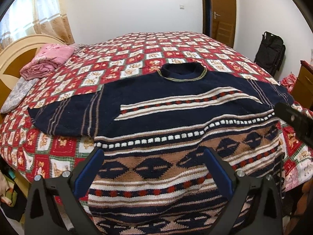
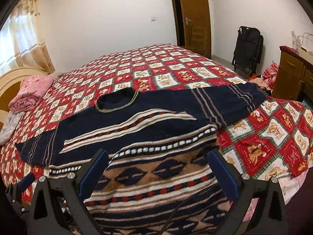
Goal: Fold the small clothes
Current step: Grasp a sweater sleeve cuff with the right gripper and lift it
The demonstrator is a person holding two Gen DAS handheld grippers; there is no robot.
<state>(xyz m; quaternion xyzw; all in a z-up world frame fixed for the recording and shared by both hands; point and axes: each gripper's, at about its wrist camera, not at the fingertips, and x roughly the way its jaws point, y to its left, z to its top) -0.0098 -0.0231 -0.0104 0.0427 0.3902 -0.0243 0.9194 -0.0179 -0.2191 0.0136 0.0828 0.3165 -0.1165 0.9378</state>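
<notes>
One navy knitted sweater (image 1: 176, 117) lies spread flat on the bed, chest up, round neck hole toward the far side and both short sleeves stretched out to either side. Its wool is thick and nubbly: a plain dark upper part, thin pale stripes crossing each sleeve, then bands of white, tan and red diamonds running down to the hem, with a row of small white squares between. One striped flap near the chest is creased over at a slant. Beneath it lies one red-and-white checked quilt (image 1: 137, 52) printed with small teddy bears. At the head of the bed sits one folded pink blanket (image 1: 47, 60), soft and rumpled, against a curved cream headboard (image 1: 17, 49).

Two tools hover over the sweater's lower half. The left hand-held gripper (image 1: 154, 162) has its two black fingers with blue ribbed pads spread wide, holding nothing. The right hand-held gripper (image 2: 158, 164) stands the same, spread wide and empty. One brown wooden door (image 2: 195, 17) stands behind.
</notes>
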